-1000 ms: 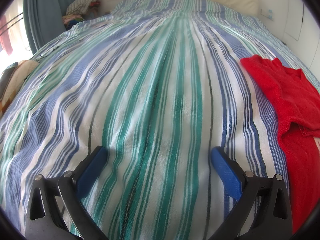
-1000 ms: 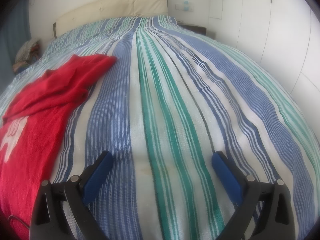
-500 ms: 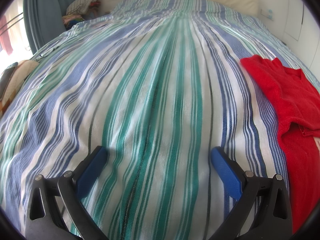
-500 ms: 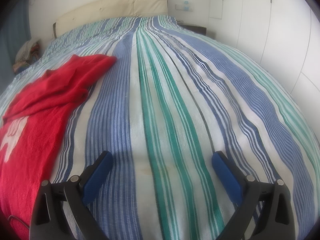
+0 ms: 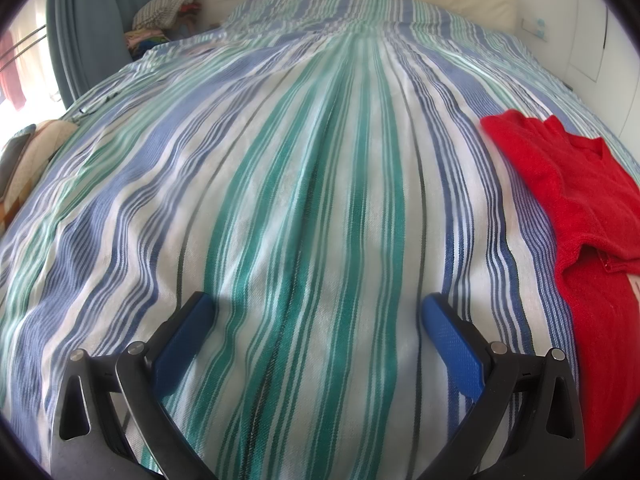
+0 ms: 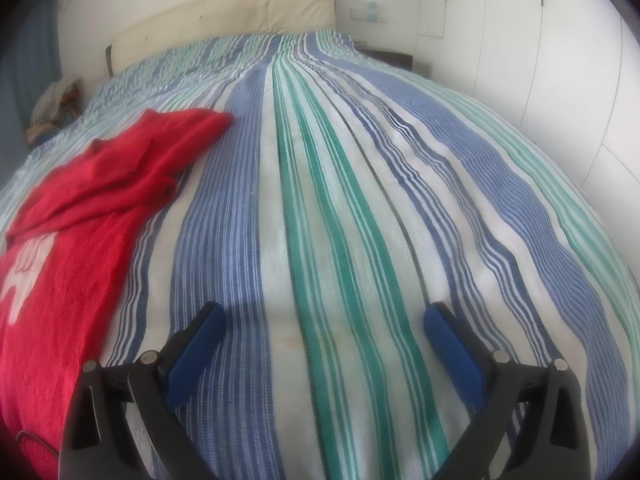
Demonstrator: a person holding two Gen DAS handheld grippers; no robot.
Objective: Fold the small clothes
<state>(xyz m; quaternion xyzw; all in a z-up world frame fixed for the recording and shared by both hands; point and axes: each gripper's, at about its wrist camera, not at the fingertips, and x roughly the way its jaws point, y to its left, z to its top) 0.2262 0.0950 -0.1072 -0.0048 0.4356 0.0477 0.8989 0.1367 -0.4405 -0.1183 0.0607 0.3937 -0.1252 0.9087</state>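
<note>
A red knit garment (image 5: 576, 200) lies flat on the striped bedspread, at the right edge of the left wrist view. The same red garment (image 6: 92, 208) fills the left side of the right wrist view, with a white print on its front and a sleeve folded over near the top. My left gripper (image 5: 316, 304) hovers open over bare bedspread, left of the garment. My right gripper (image 6: 324, 316) is open too, over bare bedspread to the garment's right. Neither gripper touches the cloth.
The bed's striped cover (image 5: 304, 152) spans both views, with a cream headboard (image 6: 240, 12) at the far end. A pile of clothes (image 5: 164, 12) and a blue curtain (image 5: 92, 20) stand at the far left. White wardrobe doors (image 6: 552, 60) line the right side.
</note>
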